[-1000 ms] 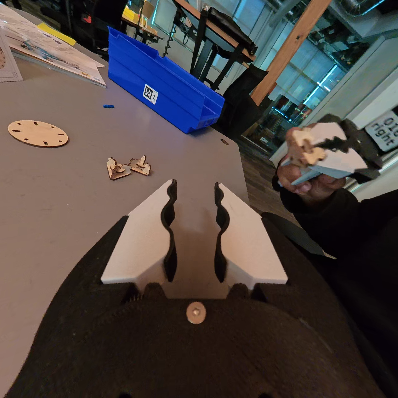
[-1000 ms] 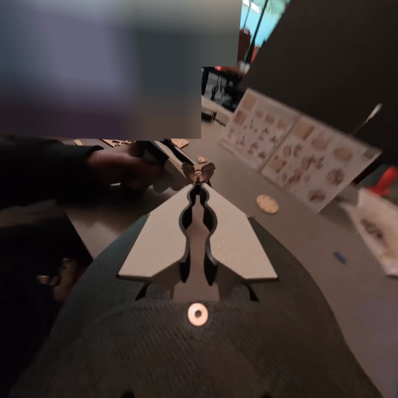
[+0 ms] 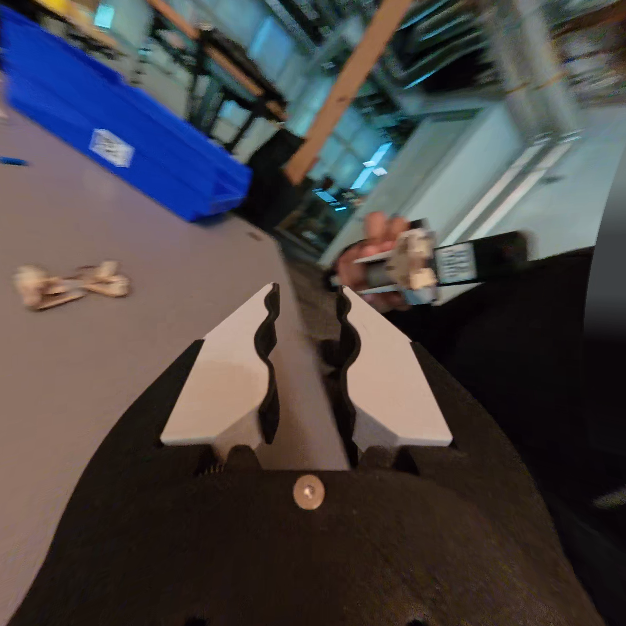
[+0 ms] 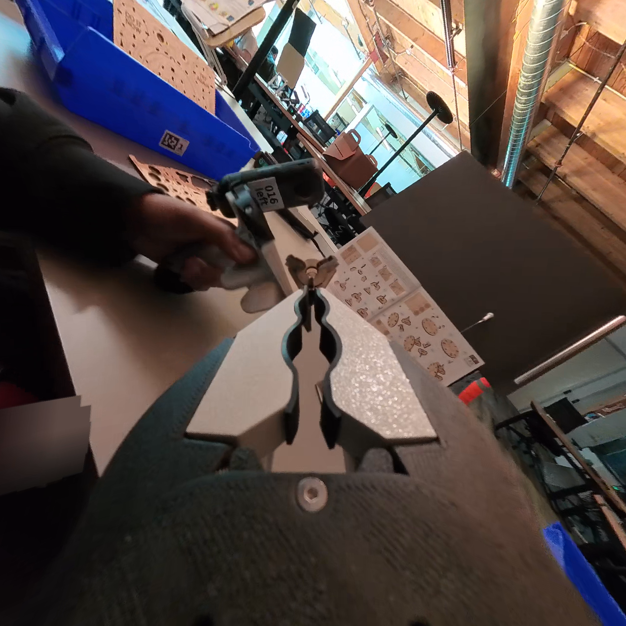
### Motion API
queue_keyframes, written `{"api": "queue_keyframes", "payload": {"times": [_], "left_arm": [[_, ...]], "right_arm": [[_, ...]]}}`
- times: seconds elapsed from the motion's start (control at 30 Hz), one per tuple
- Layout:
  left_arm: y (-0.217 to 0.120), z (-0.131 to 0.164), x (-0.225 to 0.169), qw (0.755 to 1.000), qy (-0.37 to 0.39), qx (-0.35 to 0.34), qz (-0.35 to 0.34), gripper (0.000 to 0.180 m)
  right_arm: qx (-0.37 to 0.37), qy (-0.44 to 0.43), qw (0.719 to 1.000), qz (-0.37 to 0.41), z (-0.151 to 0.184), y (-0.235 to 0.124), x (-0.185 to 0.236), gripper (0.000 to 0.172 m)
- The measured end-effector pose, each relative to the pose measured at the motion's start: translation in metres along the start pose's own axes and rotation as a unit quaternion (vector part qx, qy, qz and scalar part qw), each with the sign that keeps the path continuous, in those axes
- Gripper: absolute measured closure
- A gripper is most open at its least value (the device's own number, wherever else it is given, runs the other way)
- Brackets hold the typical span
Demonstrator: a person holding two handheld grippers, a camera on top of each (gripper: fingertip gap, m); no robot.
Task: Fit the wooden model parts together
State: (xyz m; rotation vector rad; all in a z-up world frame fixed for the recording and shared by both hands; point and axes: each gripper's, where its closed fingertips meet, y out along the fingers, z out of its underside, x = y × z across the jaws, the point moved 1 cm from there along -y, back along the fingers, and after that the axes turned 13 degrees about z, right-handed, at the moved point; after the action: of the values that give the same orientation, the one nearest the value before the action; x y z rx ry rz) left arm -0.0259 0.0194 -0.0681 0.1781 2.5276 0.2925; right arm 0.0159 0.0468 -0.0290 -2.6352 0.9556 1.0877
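**Right gripper pinches a wooden piece; left gripper held apart with nothing in it**

Closest to me in the right wrist view, my right gripper point(image 4: 310, 294) has its jaws drawn together at the tips, and they clamp a small wooden piece point(image 4: 311, 271), a winged shape with a round hole in its middle that stands up just past the fingertips. Both pads press on its thin lower edge. In the left wrist view the same piece shows only as a pale blur at that gripper's tips, off to the right and above the table edge.

My left gripper point(image 3: 308, 293) has its jaws a moderate way apart, and I see only grey table point(image 3: 101, 355) and the table's edge between them; nothing is gripped. From the right view I see the hand point(image 4: 189, 244) around it, low over the table.

A little farther out on the left, two small wooden pieces point(image 3: 71, 286) lie together on the table, blurred. Beyond my right fingertips an open instruction booklet point(image 4: 406, 315) with pictures of parts lies flat. Behind the hand a flat wooden sheet point(image 4: 176, 183) with cut-out holes rests on the table, just in front of a long blue bin point(image 3: 128, 142). A second punched wooden sheet point(image 4: 162, 50) stands inside that bin.
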Motion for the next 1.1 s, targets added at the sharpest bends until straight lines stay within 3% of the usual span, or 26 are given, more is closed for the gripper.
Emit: {"api": "queue_keyframes", "payload": {"times": [0.07, 0.13, 0.43, 0.6, 1.1], "left_arm": [[0.005, -0.003, -0.019, 0.995, -0.041, -0.024, 0.089, 0.147], [0.006, -0.004, -0.024, 0.990, -0.064, -0.034, 0.119, 0.146], [0.010, 0.004, -0.024, 0.991, -0.064, -0.008, 0.117, 0.157], [0.009, 0.006, -0.021, 0.995, -0.041, 0.004, 0.094, 0.179], [0.010, 0.009, -0.022, 0.995, -0.030, 0.014, 0.090, 0.178]], "right_arm": [[0.005, -0.014, 1.000, 0.006, 0.005, 0.000, -0.002, 0.171], [0.012, -0.029, 0.999, 0.008, 0.009, -0.001, -0.004, 0.171], [0.039, -0.091, 0.995, 0.003, 0.022, 0.001, 0.004, 0.171], [0.051, -0.119, 0.992, -0.002, 0.028, 0.003, 0.009, 0.171], [0.050, -0.122, 0.991, -0.016, 0.027, 0.002, 0.013, 0.171]]}}
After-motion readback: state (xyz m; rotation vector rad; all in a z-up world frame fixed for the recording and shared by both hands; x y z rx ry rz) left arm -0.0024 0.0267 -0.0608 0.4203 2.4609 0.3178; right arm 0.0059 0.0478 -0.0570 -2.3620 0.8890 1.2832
